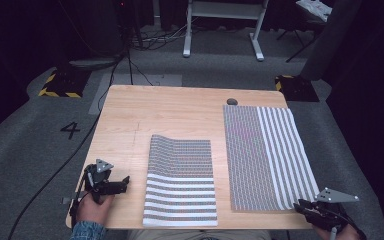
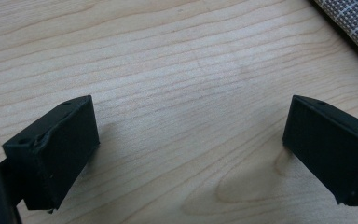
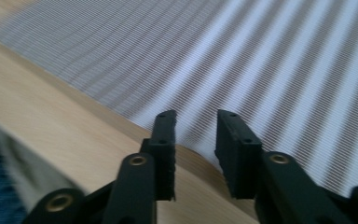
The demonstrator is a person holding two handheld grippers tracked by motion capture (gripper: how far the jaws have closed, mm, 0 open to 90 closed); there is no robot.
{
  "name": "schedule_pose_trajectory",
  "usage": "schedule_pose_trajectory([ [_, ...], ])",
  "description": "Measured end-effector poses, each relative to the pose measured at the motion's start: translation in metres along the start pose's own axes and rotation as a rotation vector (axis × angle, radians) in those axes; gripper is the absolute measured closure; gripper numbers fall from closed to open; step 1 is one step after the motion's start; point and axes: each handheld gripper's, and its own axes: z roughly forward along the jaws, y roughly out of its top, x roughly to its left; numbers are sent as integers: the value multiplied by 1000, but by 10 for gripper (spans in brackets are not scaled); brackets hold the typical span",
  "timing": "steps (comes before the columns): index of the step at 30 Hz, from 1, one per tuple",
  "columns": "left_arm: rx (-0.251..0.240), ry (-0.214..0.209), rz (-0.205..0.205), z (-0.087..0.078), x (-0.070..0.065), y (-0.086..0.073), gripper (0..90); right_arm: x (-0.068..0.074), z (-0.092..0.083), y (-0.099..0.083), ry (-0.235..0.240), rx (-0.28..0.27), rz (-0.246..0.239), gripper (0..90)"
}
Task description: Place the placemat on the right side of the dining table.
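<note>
Two striped cloths lie flat on the wooden table (image 1: 170,110). The smaller cloth (image 1: 181,180) sits at the front middle, folded, with fine pattern above and broad white stripes below. The larger cloth (image 1: 267,155) covers the right side. My left gripper (image 1: 125,181) rests at the front left, left of the smaller cloth, and is open. In the left gripper view its jaws (image 2: 191,126) stand wide over bare wood, with a cloth edge (image 2: 354,23) at the top right. My right gripper (image 1: 300,205) is at the larger cloth's near right corner. Its jaws (image 3: 196,121) stand apart just above the cloth (image 3: 261,60), holding nothing.
A small dark grey lump (image 1: 232,101) lies near the table's far edge, by the larger cloth's far left corner. Beyond the table are a cable (image 1: 125,65) on the grey floor, a white desk frame (image 1: 220,30) and yellow-black marked blocks (image 1: 60,82).
</note>
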Motion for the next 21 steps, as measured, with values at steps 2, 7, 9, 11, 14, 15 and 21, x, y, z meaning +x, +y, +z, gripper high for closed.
schedule_pose_trajectory([
  [2,0,0,0,0,0,0,35,11,-5,8,71,-40,-6,584],
  [7,0,1,0,0,0,0,35,43,-1,36,128,-82,-75,518],
  [9,-2,2,-1,0,0,0,35,56,9,49,141,-83,-104,512],
  [11,-1,2,0,0,0,0,35,68,23,60,163,-77,-122,502],
  [14,-2,2,-1,0,0,0,36,87,45,73,212,-53,-149,486],
  [15,-1,2,-1,0,0,0,36,92,51,76,224,-46,-151,479],
  [21,-1,3,-1,0,0,0,37,113,91,82,247,18,-154,381],
])
